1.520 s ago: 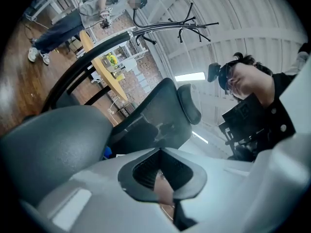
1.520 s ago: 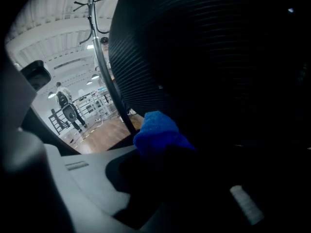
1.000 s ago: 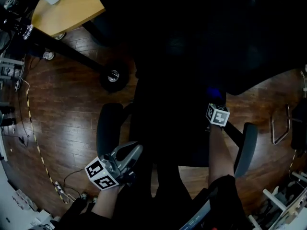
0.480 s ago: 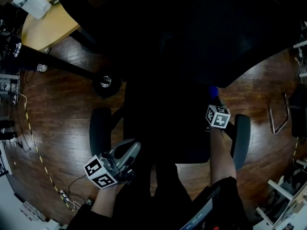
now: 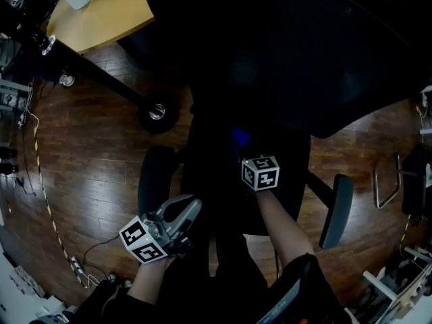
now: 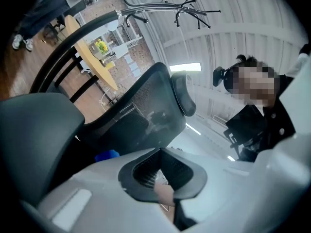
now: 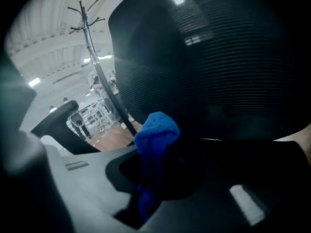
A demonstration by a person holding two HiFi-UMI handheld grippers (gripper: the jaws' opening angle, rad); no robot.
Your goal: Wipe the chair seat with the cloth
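Note:
The black office chair fills the head view; its dark seat (image 5: 209,171) lies between two grey armrests. My right gripper (image 5: 244,152) sits over the middle of the seat, shut on a blue cloth (image 5: 239,138) that pokes out ahead of the jaws. In the right gripper view the blue cloth (image 7: 155,130) bunches in the right gripper (image 7: 155,178), with the mesh backrest (image 7: 209,67) close behind it. My left gripper (image 5: 187,208) is low at the seat's front left, next to the left armrest (image 5: 154,181), its jaws together and holding nothing. The left gripper view catches the cloth (image 6: 107,155) as a small blue patch.
The chair's backrest (image 5: 304,59) overhangs the far half of the seat. The right armrest (image 5: 335,208) stands right of my right arm. A wooden table (image 5: 101,15) is at the upper left, a castor (image 5: 156,111) below it, a metal frame (image 5: 388,181) at the right.
My right gripper has carried the blue cloth leftward, from the seat's right edge to its middle. The left gripper has stayed about where it was.

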